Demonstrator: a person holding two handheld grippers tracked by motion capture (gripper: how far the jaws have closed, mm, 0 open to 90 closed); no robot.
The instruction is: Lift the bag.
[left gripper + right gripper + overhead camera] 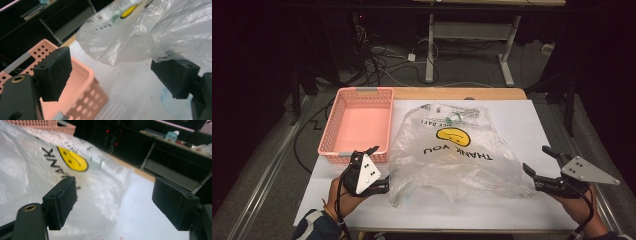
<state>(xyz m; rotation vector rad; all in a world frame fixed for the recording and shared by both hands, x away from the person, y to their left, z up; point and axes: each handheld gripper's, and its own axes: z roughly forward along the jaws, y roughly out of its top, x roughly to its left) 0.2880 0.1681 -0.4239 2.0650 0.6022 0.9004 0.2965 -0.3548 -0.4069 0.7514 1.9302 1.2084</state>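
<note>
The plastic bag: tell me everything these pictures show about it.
The plastic bag is thin, translucent and crinkled, printed with a yellow smiley face and "THANK YOU" that read upside down in the high view. It lies spread on the white sheet covering the table, right of the pink basket. Something with green markings shows through its far end. The open left gripper sits at its near left edge, the open right gripper at its right edge; contact is unclear.

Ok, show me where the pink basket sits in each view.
High view: pink basket at upper left of the table, beside the plastic bag.
Left gripper view: lower left, behind the left jaw.
Right gripper view: top left corner, beyond the bag.
Shared landmark: the bag's yellow smiley.
</note>
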